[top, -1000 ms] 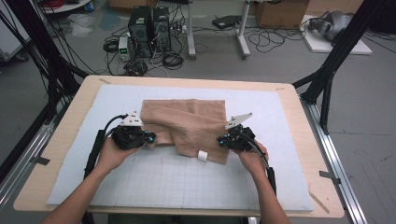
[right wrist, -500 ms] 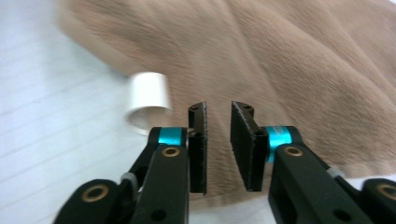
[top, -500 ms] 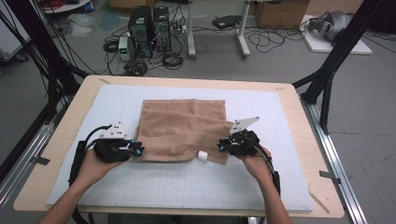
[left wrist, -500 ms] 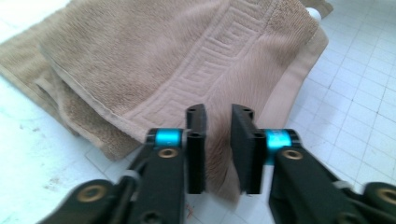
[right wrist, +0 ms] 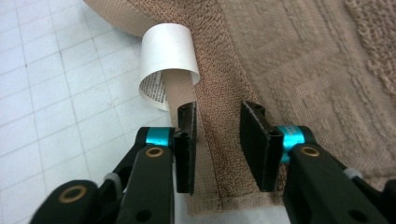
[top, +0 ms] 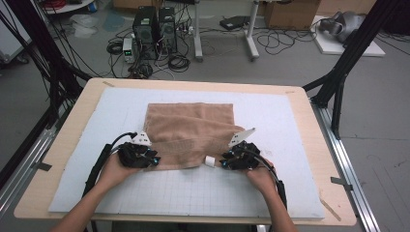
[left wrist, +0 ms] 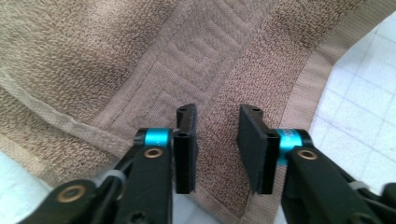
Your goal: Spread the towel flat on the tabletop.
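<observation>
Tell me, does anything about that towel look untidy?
Slightly. The brown towel is folded unevenly: its upper layer lies askew, a diagonal edge crossing the lower one. Its white care label curls up off the near hem onto the grid mat.

High view overhead, facing forward-down; gripper views close, along jaws; all share towel.

Rough terry cloth towel, curled glossy paper label, matt gridded mat

Tan towel with woven key-pattern band; white printed label at towel's near edge; pale blue-white gridded mat under towel; black jaws, cyan collars.
</observation>
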A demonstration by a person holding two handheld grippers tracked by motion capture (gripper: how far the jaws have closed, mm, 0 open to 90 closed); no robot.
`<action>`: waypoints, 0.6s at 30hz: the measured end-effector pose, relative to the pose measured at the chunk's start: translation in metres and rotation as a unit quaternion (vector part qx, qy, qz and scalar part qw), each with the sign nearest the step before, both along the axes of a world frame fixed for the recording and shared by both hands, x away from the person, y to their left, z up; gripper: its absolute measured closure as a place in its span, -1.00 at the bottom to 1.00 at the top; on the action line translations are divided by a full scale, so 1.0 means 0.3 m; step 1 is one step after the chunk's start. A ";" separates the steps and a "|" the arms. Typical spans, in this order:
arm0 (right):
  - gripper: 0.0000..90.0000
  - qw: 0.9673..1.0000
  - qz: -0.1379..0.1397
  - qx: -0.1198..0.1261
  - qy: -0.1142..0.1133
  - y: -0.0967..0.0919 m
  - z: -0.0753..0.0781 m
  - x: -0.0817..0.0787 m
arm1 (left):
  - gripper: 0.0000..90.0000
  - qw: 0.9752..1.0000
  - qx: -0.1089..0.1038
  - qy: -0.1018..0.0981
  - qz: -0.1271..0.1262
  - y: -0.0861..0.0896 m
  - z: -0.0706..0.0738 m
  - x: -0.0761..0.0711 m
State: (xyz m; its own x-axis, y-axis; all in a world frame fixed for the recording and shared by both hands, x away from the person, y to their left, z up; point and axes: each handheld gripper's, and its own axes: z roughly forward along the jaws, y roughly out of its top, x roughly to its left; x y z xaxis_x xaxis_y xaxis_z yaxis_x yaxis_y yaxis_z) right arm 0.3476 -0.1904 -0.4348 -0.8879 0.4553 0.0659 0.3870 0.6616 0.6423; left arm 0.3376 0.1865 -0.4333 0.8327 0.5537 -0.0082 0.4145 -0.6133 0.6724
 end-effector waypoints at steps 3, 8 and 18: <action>0.68 1.000 0.004 0.005 0.007 -0.001 -0.001 0.002 | 0.81 1.000 0.002 -0.007 -0.002 -0.005 -0.002 -0.002; 0.92 0.999 0.012 0.027 0.032 -0.008 -0.007 0.013 | 0.90 1.000 0.000 -0.003 0.004 -0.005 0.000 0.000; 0.93 0.999 0.014 0.027 0.021 -0.022 0.032 -0.024 | 0.93 0.999 -0.031 -0.014 0.023 0.039 0.048 -0.064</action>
